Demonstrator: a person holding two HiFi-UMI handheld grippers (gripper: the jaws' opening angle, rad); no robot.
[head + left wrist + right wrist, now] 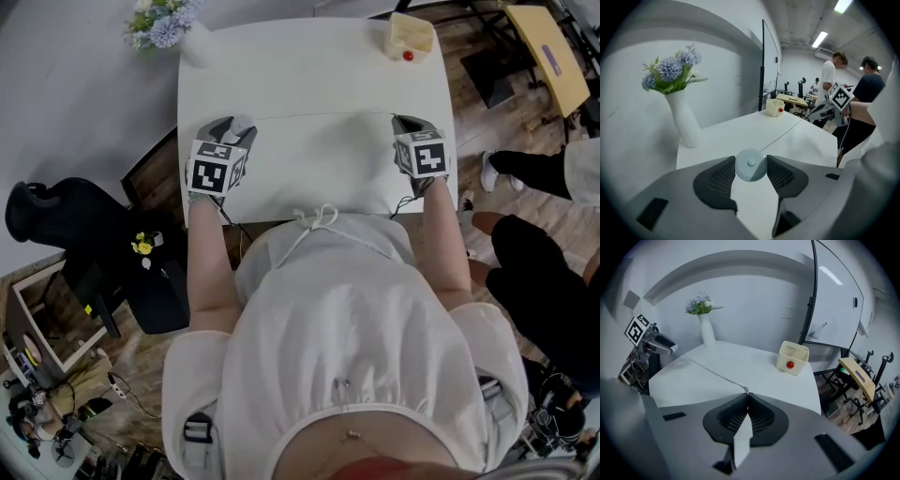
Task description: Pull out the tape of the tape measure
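Observation:
A round pale-blue tape measure case [750,166] sits between the pads of my left gripper [751,160], which is shut on it. Its thin white tape [785,135] runs taut across the white table [309,66] to my right gripper [747,394], whose jaws are shut on the tape's end. In the head view the tape [323,116] spans from the left gripper [231,126] to the right gripper [405,122], both held over the table's near half. From the right gripper view the tape [712,371] leads off to the left gripper [656,344].
A white vase of blue flowers [164,23] stands at the table's far left corner. A cream box with a red ball [411,37] sits at the far right corner. A black chair [56,220] is on the left, and people's legs [534,187] on the right.

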